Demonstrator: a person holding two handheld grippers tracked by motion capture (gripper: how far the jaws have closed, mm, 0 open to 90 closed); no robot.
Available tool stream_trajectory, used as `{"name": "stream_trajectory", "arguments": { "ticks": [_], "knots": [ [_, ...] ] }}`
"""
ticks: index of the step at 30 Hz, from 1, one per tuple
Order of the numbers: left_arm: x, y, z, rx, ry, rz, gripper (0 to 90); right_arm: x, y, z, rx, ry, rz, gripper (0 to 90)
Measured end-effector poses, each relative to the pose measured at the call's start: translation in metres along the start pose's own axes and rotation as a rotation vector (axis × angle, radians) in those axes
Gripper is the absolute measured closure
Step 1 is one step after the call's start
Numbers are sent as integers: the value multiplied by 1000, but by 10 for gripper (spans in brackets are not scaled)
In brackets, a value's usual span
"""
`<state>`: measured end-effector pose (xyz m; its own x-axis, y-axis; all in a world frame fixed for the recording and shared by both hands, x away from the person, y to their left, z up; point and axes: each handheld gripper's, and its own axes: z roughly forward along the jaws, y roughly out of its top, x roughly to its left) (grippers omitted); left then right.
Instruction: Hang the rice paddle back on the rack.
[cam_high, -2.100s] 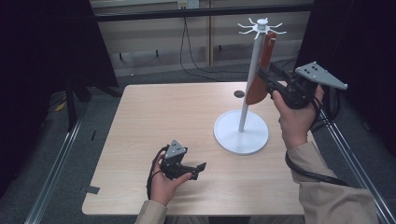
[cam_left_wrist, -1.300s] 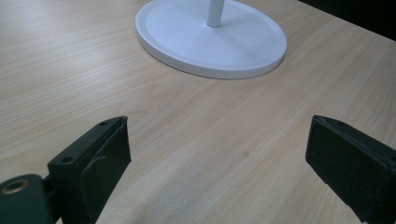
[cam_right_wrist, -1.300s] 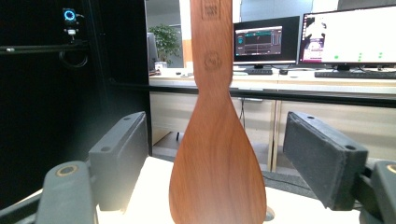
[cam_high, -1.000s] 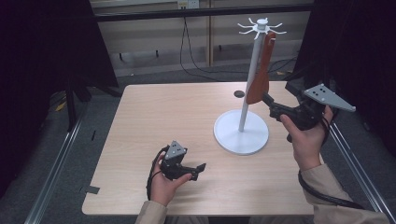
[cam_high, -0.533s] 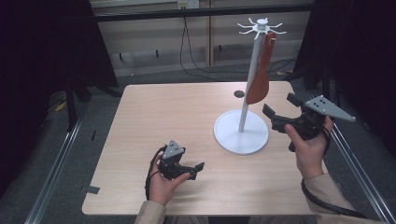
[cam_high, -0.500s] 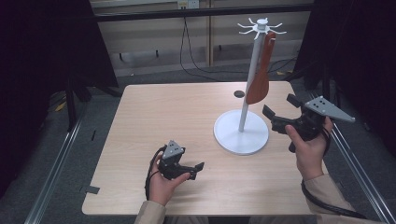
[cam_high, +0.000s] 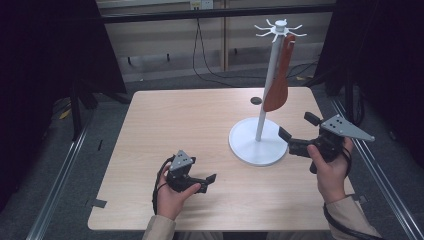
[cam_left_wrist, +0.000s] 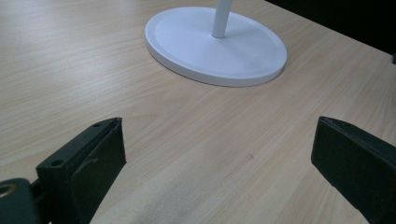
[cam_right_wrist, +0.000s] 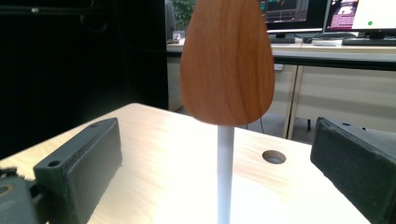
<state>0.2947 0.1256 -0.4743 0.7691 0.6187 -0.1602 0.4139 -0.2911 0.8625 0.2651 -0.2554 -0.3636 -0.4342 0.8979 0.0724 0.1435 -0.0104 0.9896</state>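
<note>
Spatula: the wooden spatula (cam_high: 278, 80) hung from a hook on the white stand (cam_high: 258, 145), blade down beside the pole.
Right gripper (cam_high: 296, 134): jaws spread, empty, just beside the stand's base.
Left gripper (cam_high: 205, 181): jaws apart, holding nothing, low over the table (cam_high: 170, 125).
Advice: I'd back away level, clear of the blade.
Surfaces: smooth reddish wood; matte round base; pale woodgrain tabletop.

On the surface (cam_high: 165, 120), the stand (cam_high: 258, 145) stood right of centre, its pole rising from a round base. The spatula (cam_high: 278, 80) hung from a hook at the top of the pole, on its right side, clear of the surface. Behind the base, a small hole (cam_high: 256, 100) sat near the far edge. Your left gripper (cam_high: 202, 183) lay near the front edge, well left of the base. Your right gripper (cam_high: 296, 129) was just right of the base, seemingly above the surface.
</note>
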Motion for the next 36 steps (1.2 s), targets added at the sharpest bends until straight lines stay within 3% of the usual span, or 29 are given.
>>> {"name": "stream_trajectory", "arguments": {
  "ticks": [14, 30, 36],
  "knots": [
    [3, -3, -4, -7, -3, 1, 30, 2, -15, -9, 20, 31, -10, 22],
    [5, -5, -5, 0, -13, 13, 30, 1, -51, -21, 79, 72, -30, 30],
    [5, -5, -4, -4, -19, 17, 30, 1, -61, -24, 88, 75, -11, 31]
  ]
}}
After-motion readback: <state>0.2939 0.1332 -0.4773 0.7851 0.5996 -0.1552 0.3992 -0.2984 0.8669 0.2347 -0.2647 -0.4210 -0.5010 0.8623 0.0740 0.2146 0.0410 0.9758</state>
